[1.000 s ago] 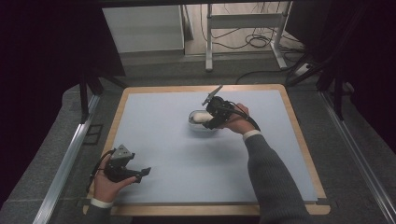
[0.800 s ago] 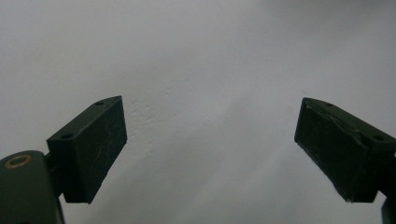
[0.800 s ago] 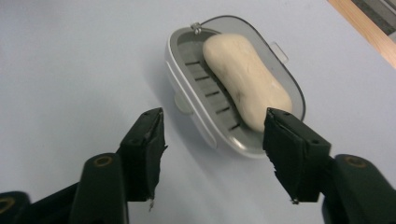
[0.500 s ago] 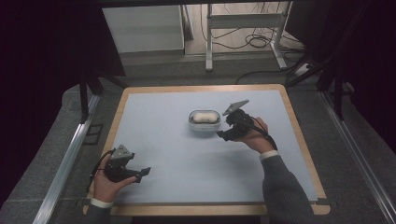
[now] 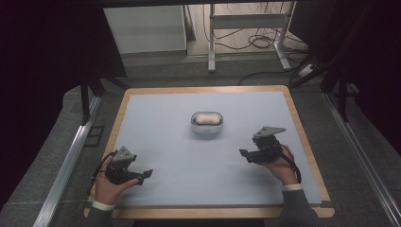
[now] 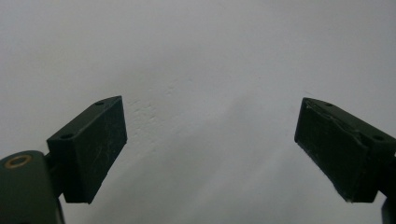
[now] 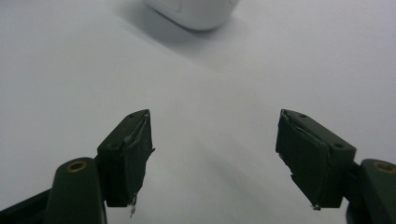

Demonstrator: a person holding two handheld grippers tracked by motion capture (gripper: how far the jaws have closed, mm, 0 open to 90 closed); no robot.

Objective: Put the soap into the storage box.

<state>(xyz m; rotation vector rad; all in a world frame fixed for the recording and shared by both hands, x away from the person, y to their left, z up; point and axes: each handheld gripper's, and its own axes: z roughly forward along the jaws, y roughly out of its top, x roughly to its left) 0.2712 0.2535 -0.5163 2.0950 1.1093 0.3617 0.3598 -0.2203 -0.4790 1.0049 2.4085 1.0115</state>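
A small white bowl (image 5: 206,124) with a pale rounded thing in it stands in the middle of the light blue mat (image 5: 161,123). My right gripper (image 5: 245,155) hovers at the mat's right side, in front of and to the right of the bowl, apart from it. Its jaws have just been opening and stand open with nothing between them (image 7: 215,154); the bowl's white wall (image 7: 191,11) lies ahead of them. My left gripper (image 5: 144,176) rests at the near left corner, open over bare mat (image 6: 210,144).
The mat lies on a wood-edged board (image 5: 302,127). Metal rails (image 5: 66,165) run along both sides on grey carpet. A white table frame (image 5: 246,21) and loose cables (image 5: 260,42) stand on the floor beyond the far edge.
My right gripper has left the bowl and moved right and toward the near edge, its jaws spreading. The bowl stays in the middle. The left gripper has kept still.
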